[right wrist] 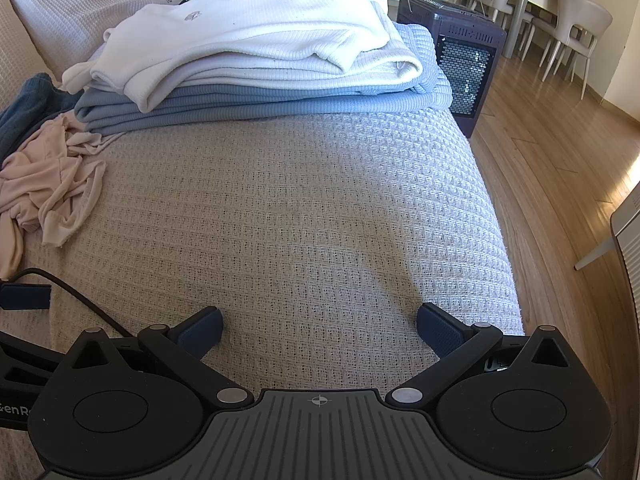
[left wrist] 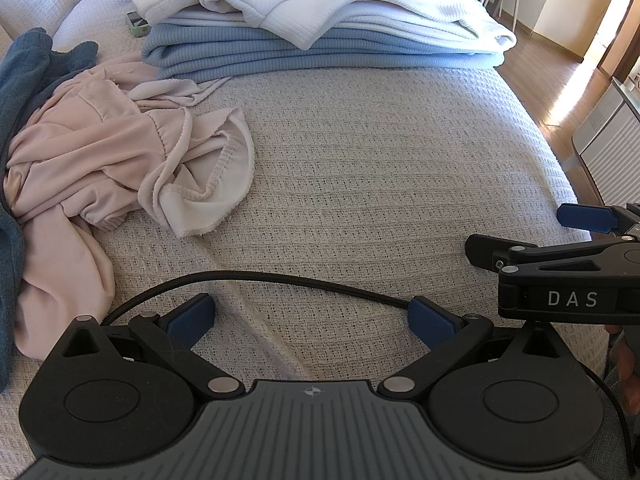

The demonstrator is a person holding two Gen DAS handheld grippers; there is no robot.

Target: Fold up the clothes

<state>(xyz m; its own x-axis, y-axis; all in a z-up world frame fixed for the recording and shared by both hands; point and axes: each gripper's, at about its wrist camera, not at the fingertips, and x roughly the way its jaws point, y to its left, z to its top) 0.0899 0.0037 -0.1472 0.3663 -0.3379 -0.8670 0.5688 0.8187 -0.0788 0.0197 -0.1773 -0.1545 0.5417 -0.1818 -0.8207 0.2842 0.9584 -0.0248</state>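
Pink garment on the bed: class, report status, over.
Left gripper open, empty. Right gripper open, empty. Pink garment crumpled, unfolded, left of both. Black cable trails across the bedspread.

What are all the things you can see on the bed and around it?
Bedcover: one, pale grey waffle weave, across the bed.
White top: one, folded, top of the stack at the far end.
Blue blanket: one, light blue, folded under the white top.
Pink garment: one, pale pink, crumpled on the left side.
Teal garment: one, dark teal, heaped at the left edge.
Heater: one, dark, on the floor beside the bed.
Chairs: several, beige, far right.
Cable: one, black, lying on the bedcover.
Left gripper: open, empty.
Right gripper: open, empty.
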